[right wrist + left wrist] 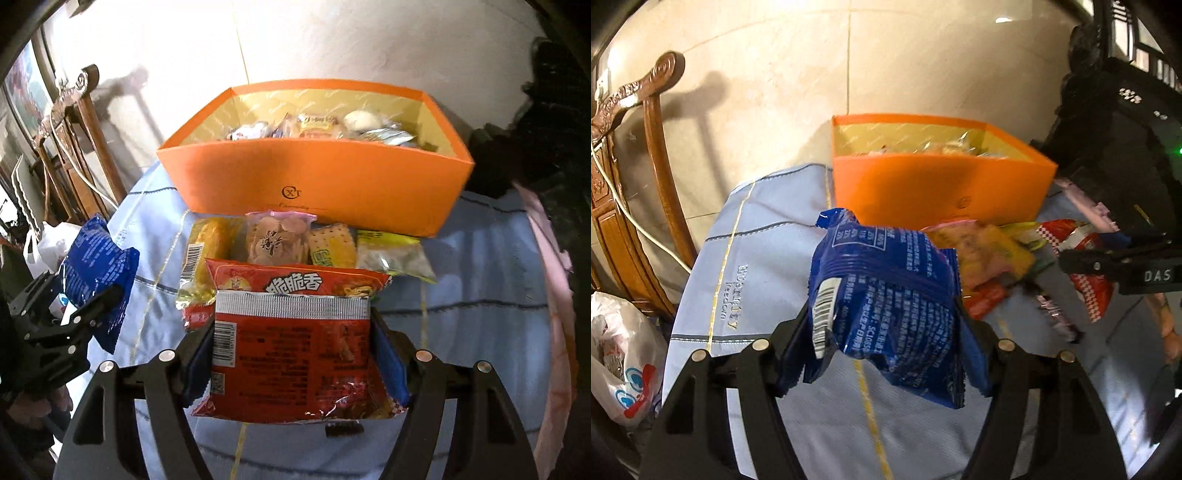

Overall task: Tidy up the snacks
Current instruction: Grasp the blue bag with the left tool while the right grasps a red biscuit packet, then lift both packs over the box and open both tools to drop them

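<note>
My left gripper [882,321] is shut on a blue snack packet [886,291] and holds it above the blue cloth; the same packet shows at the left of the right wrist view [98,273]. My right gripper [291,339] is shut on a red snack packet [295,350], seen at the right of the left wrist view [1086,273]. An orange box [317,188] with several snacks inside stands behind, also in the left wrist view [938,184]. Several loose packets [280,243] lie in front of the box.
A light blue cloth [753,266] covers the table. A carved wooden chair [639,166] with a white cable stands at the left, with a white plastic bag [624,354] below it. Tiled floor lies beyond. A pink cloth [550,280] is at the right.
</note>
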{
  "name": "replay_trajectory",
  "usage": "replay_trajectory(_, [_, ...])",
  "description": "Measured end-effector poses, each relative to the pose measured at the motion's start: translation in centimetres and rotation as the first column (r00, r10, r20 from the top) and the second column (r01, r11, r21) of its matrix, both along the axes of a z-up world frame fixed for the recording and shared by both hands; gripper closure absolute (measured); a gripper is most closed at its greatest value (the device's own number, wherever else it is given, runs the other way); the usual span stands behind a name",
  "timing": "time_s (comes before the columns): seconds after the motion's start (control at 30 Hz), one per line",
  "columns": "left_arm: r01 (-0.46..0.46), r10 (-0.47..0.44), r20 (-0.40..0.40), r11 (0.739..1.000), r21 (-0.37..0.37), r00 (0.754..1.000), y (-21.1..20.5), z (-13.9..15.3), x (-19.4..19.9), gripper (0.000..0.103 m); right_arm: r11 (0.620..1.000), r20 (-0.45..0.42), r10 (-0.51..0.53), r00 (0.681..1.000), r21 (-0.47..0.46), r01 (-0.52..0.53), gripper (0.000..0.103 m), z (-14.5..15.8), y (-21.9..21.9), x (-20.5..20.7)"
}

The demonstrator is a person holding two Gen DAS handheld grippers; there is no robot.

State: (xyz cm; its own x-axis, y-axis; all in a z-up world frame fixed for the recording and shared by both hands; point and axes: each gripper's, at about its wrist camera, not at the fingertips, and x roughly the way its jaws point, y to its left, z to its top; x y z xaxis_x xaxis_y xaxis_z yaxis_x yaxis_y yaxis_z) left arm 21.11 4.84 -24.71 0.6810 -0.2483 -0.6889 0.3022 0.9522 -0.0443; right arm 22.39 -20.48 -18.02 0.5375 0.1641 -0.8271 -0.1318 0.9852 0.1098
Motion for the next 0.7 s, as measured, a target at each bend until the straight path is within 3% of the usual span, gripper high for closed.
replay_trajectory(0.27, [0.033, -0.031, 0.096, 0.999, -0.028, 0.995, -2.4, 6.5, -3.2, 0.035, 0.998, 0.123, -0.055, 0.991, -0.002, 0.056, 0.028, 5.8, -2.0, -4.0])
replay_trajectory(0.5, [0.046, -0.039, 0.179, 0.998, -0.034, 0.983, -4.4, 13.1, -3.7, 0.035, 0.995, 0.273, -0.097, 0.957, -0.004, 0.102, 0.028, 12.7, -3.6, -5.9])
replay_trajectory(0.7, [0.054, -0.040, 0.249, 0.997, -0.049, 0.968, -5.2, 17.2, -3.5, 0.035, 0.993, 0.348, -0.107, 0.932, -0.010, 0.118, 0.028, 16.5, -4.4, -6.7])
